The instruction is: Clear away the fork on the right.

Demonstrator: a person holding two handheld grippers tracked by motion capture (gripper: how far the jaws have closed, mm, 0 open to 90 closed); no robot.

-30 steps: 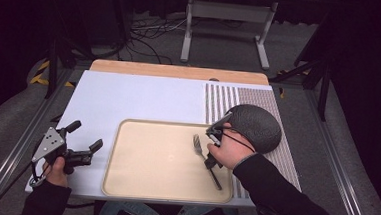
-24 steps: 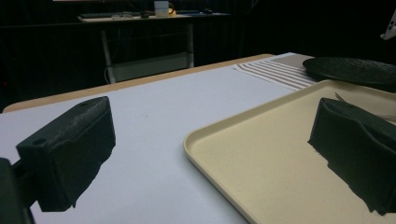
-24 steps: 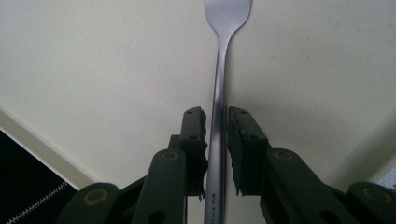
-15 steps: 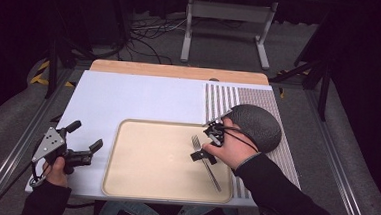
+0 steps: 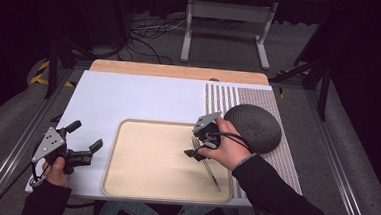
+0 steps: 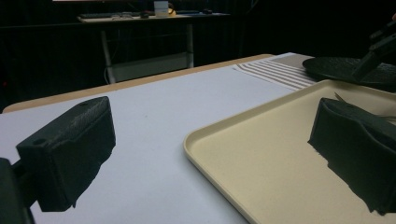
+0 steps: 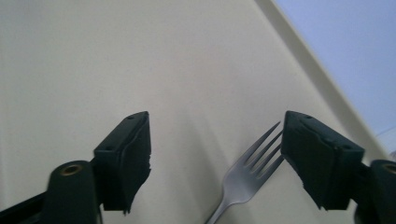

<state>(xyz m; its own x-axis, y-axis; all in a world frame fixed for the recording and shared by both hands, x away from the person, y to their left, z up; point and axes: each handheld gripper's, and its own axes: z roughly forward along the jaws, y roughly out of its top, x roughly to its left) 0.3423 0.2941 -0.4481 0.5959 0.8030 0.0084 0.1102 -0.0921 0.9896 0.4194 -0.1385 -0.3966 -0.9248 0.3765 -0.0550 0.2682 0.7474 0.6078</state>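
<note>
The table (image 5: 129,93) is the biggest thing here, its top covered in a pale sheet with a strip of bare wood along the far edge and a striped mat (image 5: 229,97) laid over its right side. On the near half of the table sits a cream tray (image 5: 148,185), wide and shallow with rounded corners, and its raised rim (image 6: 219,126) curves past in the left gripper view. Just beyond the tray's right far corner, on the striped mat, rests a dark grey dome (image 5: 255,125), rounded and rough-looking. The person's right hand (image 5: 228,150) reaches in over the right part of the tray holding the right tool (image 5: 192,146), which points down at the tray floor. Its jaws have just been opening and then easing in a little; they stand well apart and released, pressing on nothing. A metal fork (image 5: 210,166) lies flat on the tray along its right side, tines toward the far edge and handle running back toward the person. In the right gripper view the fork (image 7: 247,175) lies between the two jaws, its tines close beside the right-hand one, free of any grip. The left tool (image 5: 83,143) rests at the near left of the table, just left of the tray, its jaws spread wide and empty.
</note>
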